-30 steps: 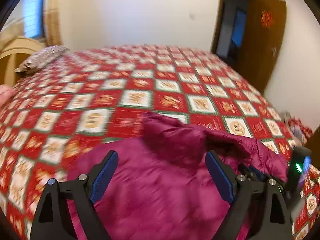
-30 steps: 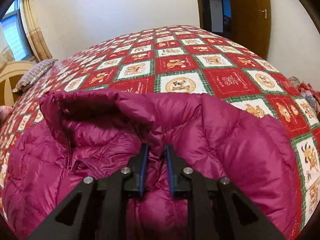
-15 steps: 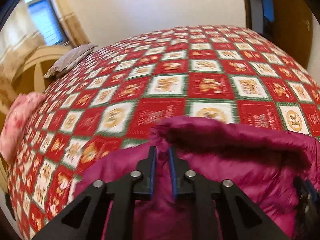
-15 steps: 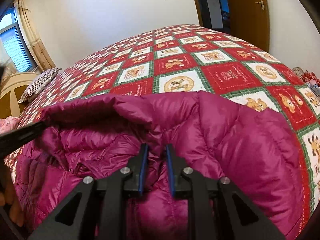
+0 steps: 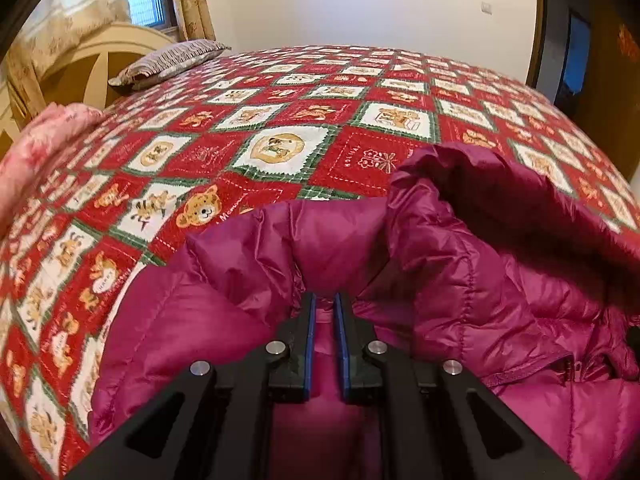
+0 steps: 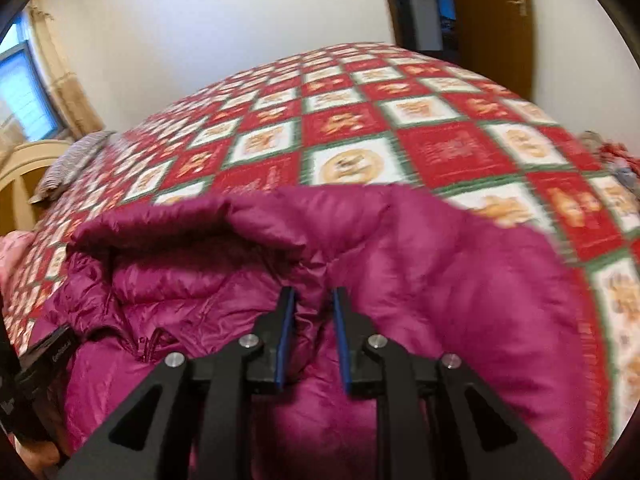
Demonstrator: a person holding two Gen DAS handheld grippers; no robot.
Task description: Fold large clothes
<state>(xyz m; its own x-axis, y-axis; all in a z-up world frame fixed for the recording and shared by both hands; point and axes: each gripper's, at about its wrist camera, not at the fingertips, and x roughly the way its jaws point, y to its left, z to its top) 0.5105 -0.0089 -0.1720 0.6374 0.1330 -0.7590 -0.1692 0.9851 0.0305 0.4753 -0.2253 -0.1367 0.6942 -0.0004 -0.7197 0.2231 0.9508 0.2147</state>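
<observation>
- On the checked bedspread (image 5: pixel 280 120), near its close edge, lies the magenta puffer jacket (image 5: pixel 460 280) (hood up).
- left gripper (image 5: pixel 324 304): clamped narrow on jacket fabric.
- right gripper (image 6: pixel 314 300): pinching a fold too, a bit wider.

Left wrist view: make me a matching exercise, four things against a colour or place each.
Things:
1. puffer jacket
2. striped pillow
3. bedspread
4. pink cloth

Descriptions:
A. red, white and green squares with bears
B. magenta, nearest the camera
C. at the bed's left edge
D. far left corner, by the headboard

Pairs: 1-B, 2-D, 3-A, 4-C
</observation>
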